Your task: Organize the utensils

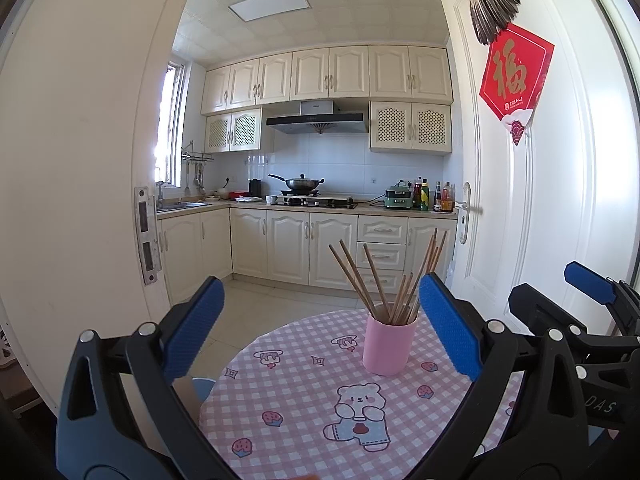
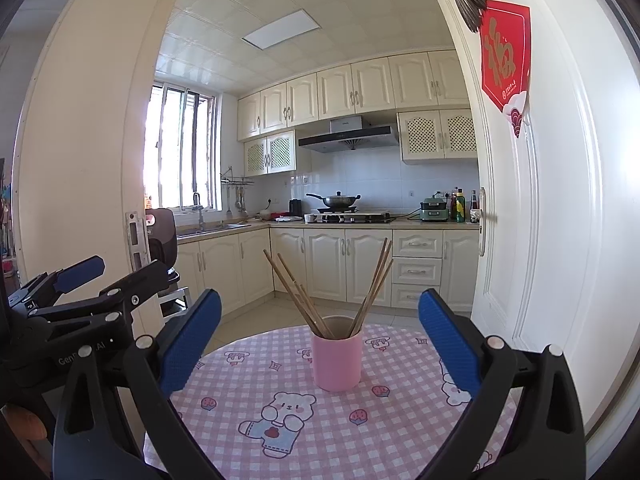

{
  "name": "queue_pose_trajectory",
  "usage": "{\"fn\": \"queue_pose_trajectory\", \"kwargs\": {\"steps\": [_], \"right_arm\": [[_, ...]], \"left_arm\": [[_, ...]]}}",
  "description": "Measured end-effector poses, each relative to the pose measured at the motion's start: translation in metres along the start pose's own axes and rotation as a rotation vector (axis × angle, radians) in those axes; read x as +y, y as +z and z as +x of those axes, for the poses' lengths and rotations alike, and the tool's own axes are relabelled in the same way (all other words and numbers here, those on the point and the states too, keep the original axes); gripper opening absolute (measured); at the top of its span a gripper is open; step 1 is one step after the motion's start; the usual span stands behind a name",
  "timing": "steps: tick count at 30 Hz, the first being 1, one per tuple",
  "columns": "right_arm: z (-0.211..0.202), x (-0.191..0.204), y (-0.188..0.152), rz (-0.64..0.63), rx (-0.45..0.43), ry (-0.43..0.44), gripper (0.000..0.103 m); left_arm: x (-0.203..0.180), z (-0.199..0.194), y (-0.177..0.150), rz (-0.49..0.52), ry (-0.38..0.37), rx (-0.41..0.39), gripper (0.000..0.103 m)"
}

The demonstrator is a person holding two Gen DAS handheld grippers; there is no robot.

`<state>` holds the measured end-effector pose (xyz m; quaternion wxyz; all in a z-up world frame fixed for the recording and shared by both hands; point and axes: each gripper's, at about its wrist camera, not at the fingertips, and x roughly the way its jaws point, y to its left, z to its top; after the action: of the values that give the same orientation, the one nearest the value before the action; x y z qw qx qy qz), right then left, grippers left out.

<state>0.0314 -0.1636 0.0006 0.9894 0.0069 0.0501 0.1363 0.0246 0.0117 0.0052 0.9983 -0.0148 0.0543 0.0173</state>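
Pink cup, just one, upright on the far half of a round table under a pink checked cloth with bear prints. Wooden chopsticks fanned out of its top, roughly ten, hard to count exactly where they cross and bunch near the rim. Two grippers, both with blue pads. Left gripper spread wide, nothing between the fingers, cup seen just inside the right-hand finger. Right gripper also spread wide and empty, cup about centred between its fingers and beyond the tips.

Only in the left wrist view: right gripper off at the right edge, partly cut by the frame. Only in the right wrist view: left gripper at the left edge, plus a dark appliance behind it by the door frame, too hidden to identify. Window bars much clearer there too. Bottles on the far kitchen counter too small to count. Near table edge hidden behind the gripper bodies.
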Motion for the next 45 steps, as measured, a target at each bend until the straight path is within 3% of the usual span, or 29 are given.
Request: {"fn": "queue_pose_trajectory", "kwargs": {"steps": [45], "right_arm": [[0.0007, 0.0004, -0.0007, 0.003, -0.001, -0.002, 0.095]], "left_arm": [[0.0051, -0.0034, 0.0016, 0.018, 0.002, -0.012, 0.096]]}}
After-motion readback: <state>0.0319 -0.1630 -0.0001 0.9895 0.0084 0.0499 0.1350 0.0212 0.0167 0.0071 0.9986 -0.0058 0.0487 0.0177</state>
